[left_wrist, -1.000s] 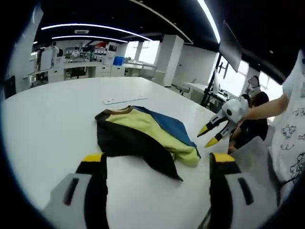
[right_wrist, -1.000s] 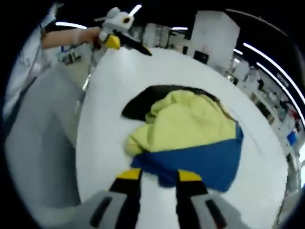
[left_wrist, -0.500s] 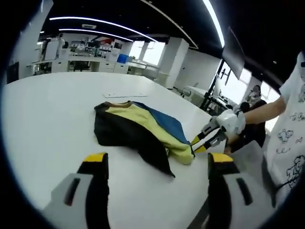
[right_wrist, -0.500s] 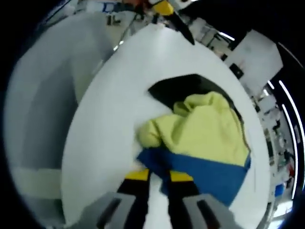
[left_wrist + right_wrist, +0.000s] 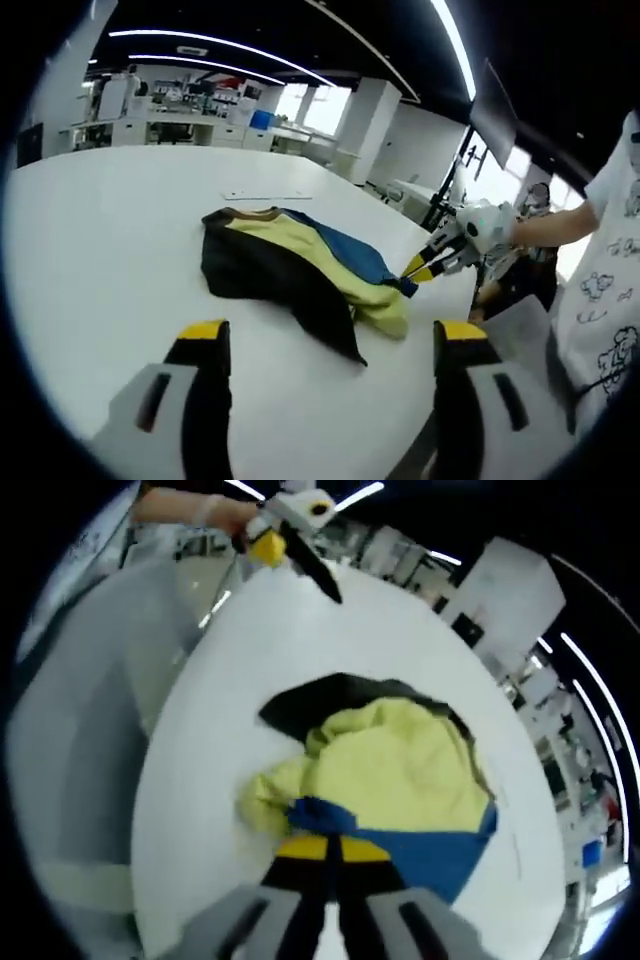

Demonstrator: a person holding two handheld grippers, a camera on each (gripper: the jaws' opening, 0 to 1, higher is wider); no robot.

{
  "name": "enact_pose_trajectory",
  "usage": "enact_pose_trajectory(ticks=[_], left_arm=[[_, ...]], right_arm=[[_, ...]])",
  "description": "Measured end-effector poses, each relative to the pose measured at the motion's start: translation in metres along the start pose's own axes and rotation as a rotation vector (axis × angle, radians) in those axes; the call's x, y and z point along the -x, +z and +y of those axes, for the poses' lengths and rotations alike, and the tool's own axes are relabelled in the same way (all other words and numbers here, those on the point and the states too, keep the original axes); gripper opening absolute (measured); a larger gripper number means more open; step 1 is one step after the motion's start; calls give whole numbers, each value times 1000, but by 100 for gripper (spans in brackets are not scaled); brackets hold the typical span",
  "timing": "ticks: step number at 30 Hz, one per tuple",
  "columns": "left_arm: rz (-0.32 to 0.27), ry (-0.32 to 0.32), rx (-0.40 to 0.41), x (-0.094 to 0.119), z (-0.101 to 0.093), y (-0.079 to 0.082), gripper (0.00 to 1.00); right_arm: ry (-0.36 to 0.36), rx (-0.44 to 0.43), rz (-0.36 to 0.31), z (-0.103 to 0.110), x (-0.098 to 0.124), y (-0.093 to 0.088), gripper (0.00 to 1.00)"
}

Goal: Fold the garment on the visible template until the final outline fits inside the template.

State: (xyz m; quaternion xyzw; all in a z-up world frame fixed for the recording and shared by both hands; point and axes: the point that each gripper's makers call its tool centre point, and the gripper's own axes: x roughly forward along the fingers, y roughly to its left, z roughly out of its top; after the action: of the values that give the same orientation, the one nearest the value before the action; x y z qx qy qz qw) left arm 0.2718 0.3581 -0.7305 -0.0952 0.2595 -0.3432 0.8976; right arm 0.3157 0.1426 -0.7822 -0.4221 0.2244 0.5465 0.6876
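Garment (image 5: 400, 770) lies crumpled on the white table (image 5: 100, 250), ahead of both tools: yellow panel on top, black beneath on the far side from the right gripper, blue nearest it.

Right gripper (image 5: 333, 848): jaws drawn together, with the blue edge (image 5: 318, 813) bunched right at their tips. It looks clamped on that edge, though the fabric between the tips is hard to make out. In the left gripper view the same tool (image 5: 421, 268) meets the garment's blue corner (image 5: 405, 286).

Left gripper (image 5: 330, 330): jaws wide apart, nothing between them, hovering short of the black hem (image 5: 300, 310), well apart from it.

Template: a thin pale outline (image 5: 265, 196) on the table beyond the garment may be it; too faint to be sure.

Step in hand, as I judge: opening grab, spreading the heap before any fold.

Next move calls for: the left gripper to pinch a second edge, probably the black one nearest it, so the cloth can be drawn flat.
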Motion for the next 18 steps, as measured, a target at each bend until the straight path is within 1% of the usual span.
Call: enact_pose_trajectory(ticks=[2,4,7,8,9,12,14,18], left_arm=[[-1,-1,2,-1,0,0,80],[-2,-3,2,-2,-1,1,80],[-1,-8,2,-3,-3,2,80],[-1,-8,2,-3,-3,2,80],[-1,-9,6,-4,-3,2,80],[1,-9,9,-4,-3,1,79],[0,-9,12,-4,-2,1,79],[2,-3,18,-3,-1,0,79]], right_arm=[[-13,-17,-1,-14,-5,0,0],[-18,-30,-3,-23,-11,0,0],[-24,-54,18,-39,-27,-3,0],[-20,-61,26,-41,-31,-5,0],[-14,-86,41,-42,-36,-8,0],[-6,-122,50,-46,-47,-14,0],[-1,-144,59,-44,-48,-14,0],[4,-158,75,-45,-53,-21,0]])
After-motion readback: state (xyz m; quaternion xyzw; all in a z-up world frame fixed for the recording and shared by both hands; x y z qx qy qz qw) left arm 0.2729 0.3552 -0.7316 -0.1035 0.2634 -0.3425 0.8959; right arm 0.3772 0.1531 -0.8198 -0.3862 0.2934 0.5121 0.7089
